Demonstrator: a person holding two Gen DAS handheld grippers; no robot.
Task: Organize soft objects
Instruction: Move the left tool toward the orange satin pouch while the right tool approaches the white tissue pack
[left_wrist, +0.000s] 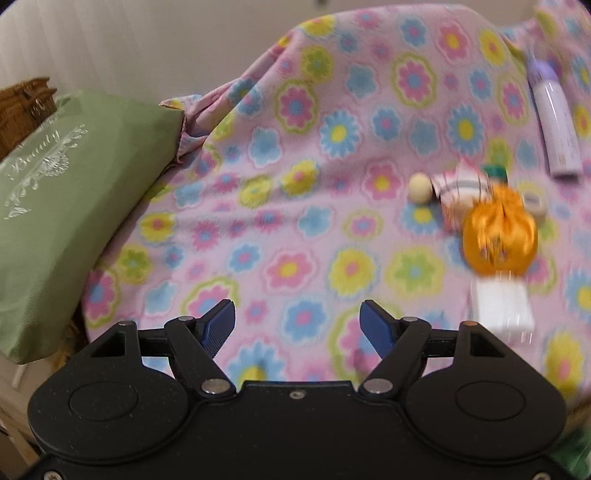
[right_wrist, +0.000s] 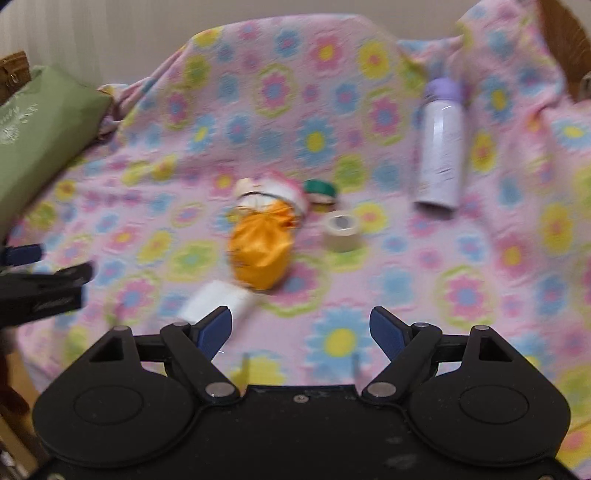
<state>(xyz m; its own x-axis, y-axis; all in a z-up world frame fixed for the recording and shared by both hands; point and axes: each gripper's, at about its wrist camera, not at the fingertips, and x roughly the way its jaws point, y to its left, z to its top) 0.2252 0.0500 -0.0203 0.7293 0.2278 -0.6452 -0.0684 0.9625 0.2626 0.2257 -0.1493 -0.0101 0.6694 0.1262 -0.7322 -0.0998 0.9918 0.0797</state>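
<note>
Both the left tongs (left_wrist: 297, 325) and the right tongs (right_wrist: 301, 330) stand partly open with nothing between their blue pads, above a pink fleece blanket with a flower print (right_wrist: 388, 295). The shiny orange fabric pouch (right_wrist: 260, 251) lies mid-blanket: a white soft pack (right_wrist: 218, 301) just in front of it, a beige tape roll (right_wrist: 341, 230) to its right, a lavender bottle (right_wrist: 439, 147) farther right. A green cushion (left_wrist: 66, 206) sits well left of the pouch.

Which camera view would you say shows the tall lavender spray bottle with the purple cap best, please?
The right wrist view: the tall lavender spray bottle lies whole on the blanket, clear of the edges. The left wrist view shows it squeezed against the right edge.
</note>
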